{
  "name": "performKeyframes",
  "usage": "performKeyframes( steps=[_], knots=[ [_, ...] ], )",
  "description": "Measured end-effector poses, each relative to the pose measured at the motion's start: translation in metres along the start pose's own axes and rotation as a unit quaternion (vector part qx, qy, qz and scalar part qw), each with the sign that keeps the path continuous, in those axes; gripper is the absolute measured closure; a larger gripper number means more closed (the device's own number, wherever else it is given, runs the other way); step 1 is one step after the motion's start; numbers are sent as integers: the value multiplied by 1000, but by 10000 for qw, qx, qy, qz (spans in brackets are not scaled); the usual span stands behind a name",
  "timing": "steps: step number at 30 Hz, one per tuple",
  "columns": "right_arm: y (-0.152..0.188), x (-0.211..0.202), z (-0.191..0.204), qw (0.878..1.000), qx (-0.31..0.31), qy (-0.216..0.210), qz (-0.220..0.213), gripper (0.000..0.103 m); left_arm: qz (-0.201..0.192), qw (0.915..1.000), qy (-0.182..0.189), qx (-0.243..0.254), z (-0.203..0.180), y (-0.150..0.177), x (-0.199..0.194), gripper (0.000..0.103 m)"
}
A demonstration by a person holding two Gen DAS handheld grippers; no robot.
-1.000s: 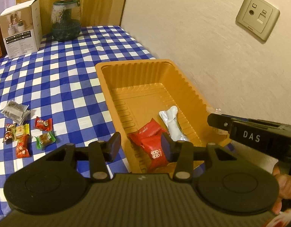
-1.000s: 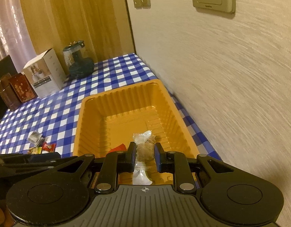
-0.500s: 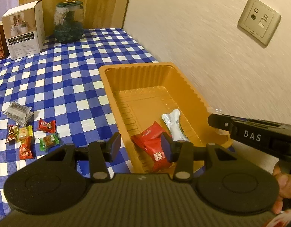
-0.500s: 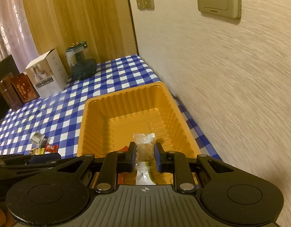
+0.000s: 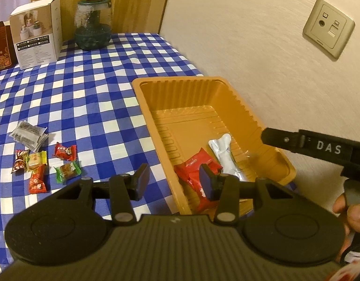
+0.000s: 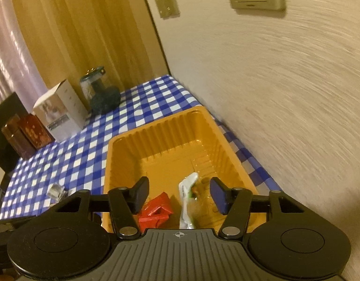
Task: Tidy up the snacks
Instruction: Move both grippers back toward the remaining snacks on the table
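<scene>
On the far left of the checked cloth (image 5: 90, 89) lies the loose group of snacks: a grey packet (image 5: 28, 135), flat, its long axis running up-left to down-right, and just below it a cluster of small wrapped sweets (image 5: 44, 165), some red, one yellow, one green, lying at mixed angles with their twisted ends pointing different ways. Behind them, at the back of the table, stand a white box (image 5: 37, 31) and a dark glass jar (image 5: 93, 24), both upright.

The left gripper (image 5: 174, 182) hangs above the cloth at the tray's near left corner, its fingers spread with nothing between them; one pad is over the cloth, the other over the red packets.

The orange tray (image 5: 170, 86) sits against the wall, its long axis running away from the cameras. At its near end lie red packets (image 5: 194, 166), crumpled and overlapping, long side roughly up-left to down-right. Just right of them, touching, is a silver bone-shaped pack (image 5: 223, 154), its long axis along the tray, knobbed end pointing toward the far end. Right of that a clear wrapper (image 5: 249, 157) shows faintly on the tray floor; its lie is too blurred to tell.

The right gripper (image 6: 180, 195) is over the tray's near end. Its jaws have just been opening and the fingers stand apart, pressing on nothing; the bone pack (image 6: 188, 199) and the clear wrapper (image 6: 201, 192) lie below the gap, in the tray. In the left view its black finger (image 5: 283, 138) reaches over the tray's right rim, and a hand (image 5: 353, 213) grips the handle at the far right.
</scene>
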State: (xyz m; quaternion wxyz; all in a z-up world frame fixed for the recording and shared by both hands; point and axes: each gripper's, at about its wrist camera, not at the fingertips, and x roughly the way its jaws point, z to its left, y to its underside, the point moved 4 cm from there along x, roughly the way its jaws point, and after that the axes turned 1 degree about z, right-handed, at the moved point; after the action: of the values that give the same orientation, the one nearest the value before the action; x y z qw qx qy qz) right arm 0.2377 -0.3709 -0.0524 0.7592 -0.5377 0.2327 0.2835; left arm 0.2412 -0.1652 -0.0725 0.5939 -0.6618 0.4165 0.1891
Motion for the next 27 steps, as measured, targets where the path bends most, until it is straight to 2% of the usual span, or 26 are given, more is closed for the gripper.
performKeyframes(
  steps=[7, 15, 23, 27],
  knots=[
    [6, -10, -8, 9996, 166, 207, 42, 45, -16, 10000, 17, -32, 0, 3, -8, 61],
    [18, -28, -3, 9996, 169, 212, 76, 45, -99, 9999, 9, -74, 2, 8, -27, 60],
    [32, -50, 18, 9999, 47, 126, 76, 45, -209, 9996, -84, -168, 12, 18, -55, 58],
    [39, -59, 33, 9999, -38, 59, 84, 45, -264, 9992, -140, -269, 21, 23, -70, 51]
  ],
)
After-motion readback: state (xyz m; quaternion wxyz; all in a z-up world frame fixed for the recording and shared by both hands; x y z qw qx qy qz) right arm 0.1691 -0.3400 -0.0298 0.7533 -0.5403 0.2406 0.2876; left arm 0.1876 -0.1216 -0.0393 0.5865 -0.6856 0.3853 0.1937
